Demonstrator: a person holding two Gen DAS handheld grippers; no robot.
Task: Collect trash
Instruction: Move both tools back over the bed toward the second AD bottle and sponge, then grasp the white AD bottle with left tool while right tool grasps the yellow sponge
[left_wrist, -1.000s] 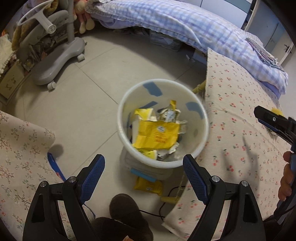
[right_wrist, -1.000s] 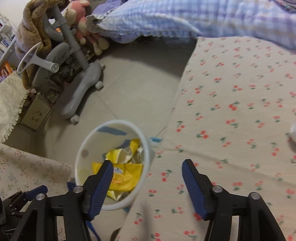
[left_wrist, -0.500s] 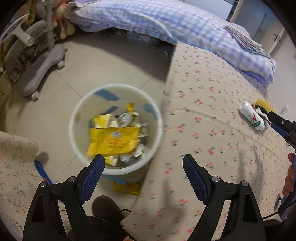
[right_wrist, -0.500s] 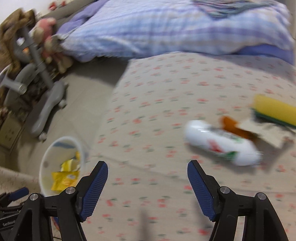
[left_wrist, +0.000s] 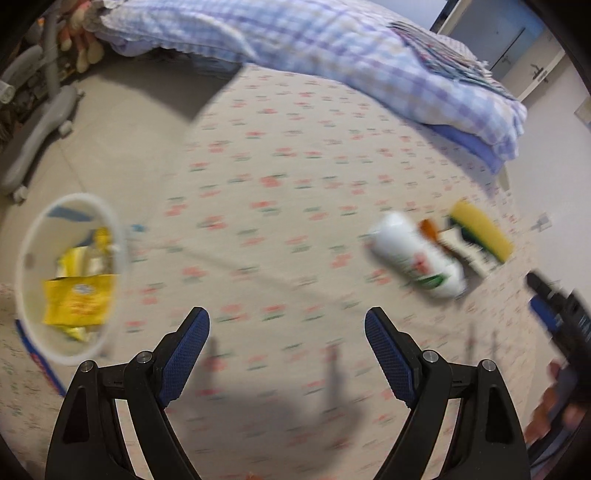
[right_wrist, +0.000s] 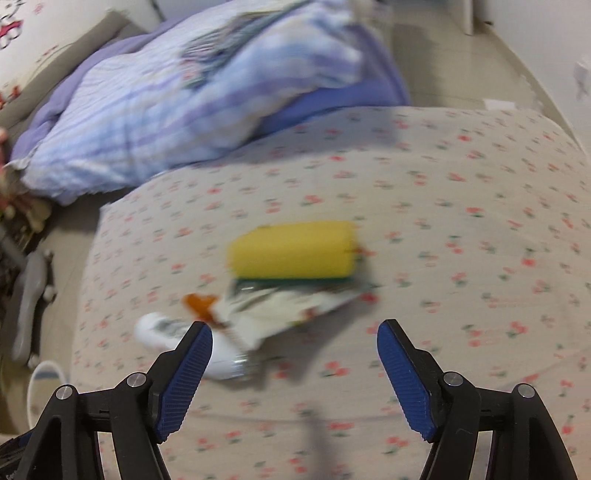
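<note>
A white bottle (left_wrist: 417, 258) lies on its side on the flowered bed cover (left_wrist: 280, 177), beside a crumpled wrapper (left_wrist: 476, 254) and a yellow sponge (left_wrist: 482, 230). The right wrist view shows the sponge (right_wrist: 291, 249), the wrapper (right_wrist: 288, 308) and the bottle (right_wrist: 166, 332) just beyond my open, empty right gripper (right_wrist: 293, 332). My left gripper (left_wrist: 286, 319) is open and empty above the bed. The white trash bin (left_wrist: 37, 229) with yellow packets (left_wrist: 77, 299) stands on the floor at left. The right gripper also shows in the left wrist view (left_wrist: 554, 306).
A checked blue quilt (left_wrist: 332, 44) lies across the far end of the bed. A grey chair base (left_wrist: 37, 129) and soft toys stand on the tiled floor at far left. The bin rim shows low left in the right wrist view (right_wrist: 44, 373).
Both grippers have swung right, from over the bin to over the bed. The bottle, wrapper and sponge have come into view and closer. Both stay open.
</note>
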